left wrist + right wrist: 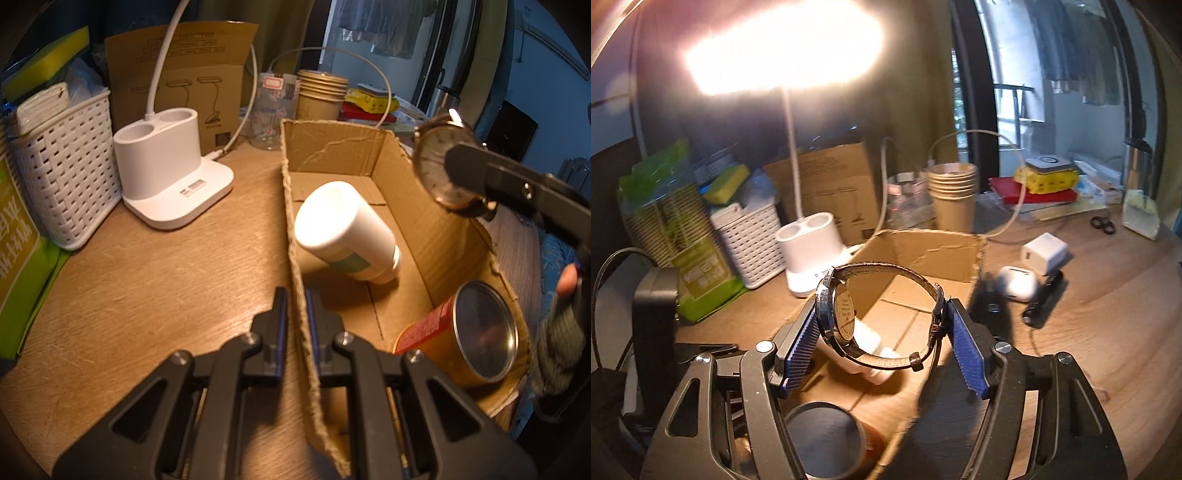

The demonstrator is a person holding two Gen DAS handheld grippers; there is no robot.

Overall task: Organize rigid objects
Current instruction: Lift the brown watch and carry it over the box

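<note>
Leftmost, white basket (66,162): against the far-left clutter, standing on the wooden table (166,280); just beside the lamp base.
Lamp base (166,173): white, two round wells, left of the cardboard box with a strip of bare table between.
Open table: broad clear stretch of wood in front of basket and lamp base, running up to the box's left wall.
Left gripper (296,317): pads pinched tight on the left wall of the cardboard box (332,147), one finger outside, one inside.
Box edges: torn and ragged along the top rim; top open; floor partly bare between bottle and can.
White bottle (343,229): lying on its side mid-box, near the left wall.
Can (476,332): on its side at the near right corner, metal end facing up, touching the right wall.
Right gripper (882,328): jaws set wide, pads pressing outward-facing sides of the watch (842,314) — case on the left pad, buckled strap loop on the right; held above the box opening, clear of the rim.
Right of box: charger cube (1045,253) and earbud case (1019,282) near the box's far right corner.
</note>
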